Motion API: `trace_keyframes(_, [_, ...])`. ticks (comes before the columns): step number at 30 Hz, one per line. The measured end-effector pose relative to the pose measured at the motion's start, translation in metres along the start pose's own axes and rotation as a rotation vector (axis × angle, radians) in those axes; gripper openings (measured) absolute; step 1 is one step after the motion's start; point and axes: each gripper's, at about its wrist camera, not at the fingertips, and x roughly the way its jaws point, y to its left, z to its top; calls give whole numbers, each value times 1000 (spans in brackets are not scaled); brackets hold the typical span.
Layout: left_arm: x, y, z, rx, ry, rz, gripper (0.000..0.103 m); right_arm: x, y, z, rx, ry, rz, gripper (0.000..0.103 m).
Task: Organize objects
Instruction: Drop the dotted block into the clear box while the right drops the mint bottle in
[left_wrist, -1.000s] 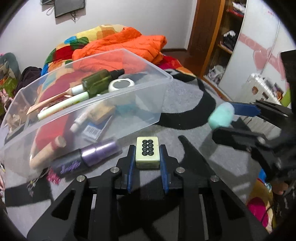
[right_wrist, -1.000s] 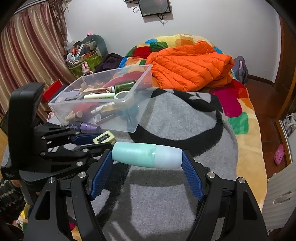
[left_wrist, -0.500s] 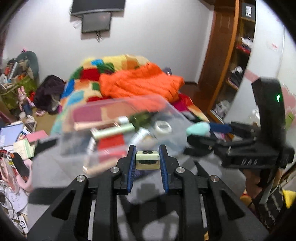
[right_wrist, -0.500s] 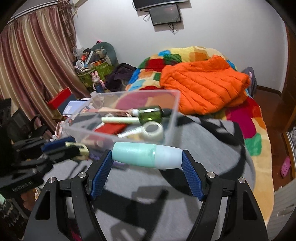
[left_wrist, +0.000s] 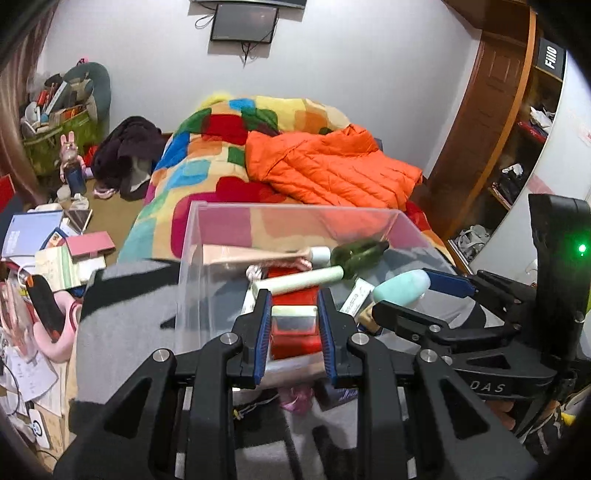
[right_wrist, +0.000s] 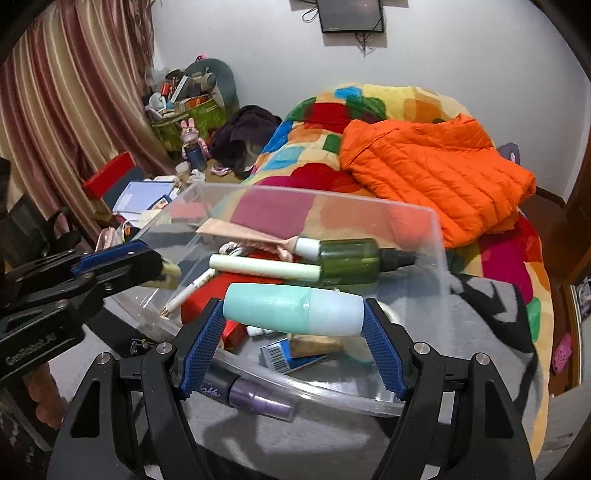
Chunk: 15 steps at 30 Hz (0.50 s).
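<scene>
Clear bin (right_wrist: 439, 236) rim lies beneath both tongs — left (left_wrist: 294, 322) pinching a tile (left_wrist: 294, 313), right (right_wrist: 293, 312) clamping a mint bottle (right_wrist: 293, 309).

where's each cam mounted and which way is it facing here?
Left wrist: on left claw, angled down over the clear plastic bin; own fingers grip a small cream tile.
Right wrist: on right claw, same downward aim; fingers clamp a mint-green capsule-shaped bottle.
Shared: bin, dark green bottle, orange puffer jacket, each other's claw.
</scene>
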Motion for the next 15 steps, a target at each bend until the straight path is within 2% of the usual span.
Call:
trace_keyframes(9, [-41, -23, -20, 113, -70, -5, 25, -38, 8, -8, -46, -66, 31, 72])
trace_keyframes(13, [-44, -22, -35, 103, -31, -31, 36, -56, 10, -24, -58, -63, 63, 72])
trace_keyframes(15, [-39, -20, -44, 94, -2, -39, 45, -58, 9, -34, -65, -48, 68, 73])
